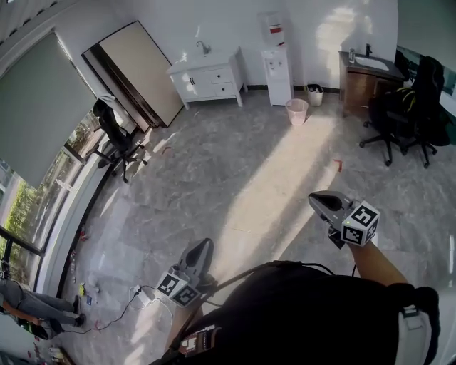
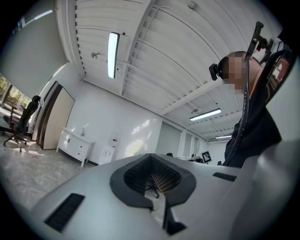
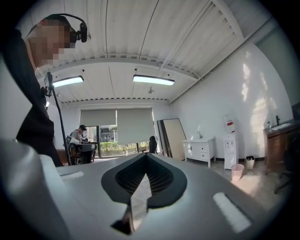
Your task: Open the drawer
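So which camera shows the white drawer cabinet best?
The head view: the white cabinet appears largest there, with its sink top and drawer fronts visible. Both gripper views show it small and distant against the far wall.

The place looks like an office: swivel chairs (image 1: 407,107), a water dispenser (image 1: 276,71), roller blinds (image 3: 117,123) and a marble floor (image 1: 235,164).

No word, number or brand could be read. A red label (image 1: 275,30) stood above the water dispenser (image 1: 278,75), just right of the white drawer cabinet (image 1: 208,80), its print too small to make out. The left gripper (image 1: 204,244) and the right gripper (image 1: 314,198), both well apart from that cabinet, carried marker cubes (image 1: 360,224) showing only black-and-white square patterns, no letters.
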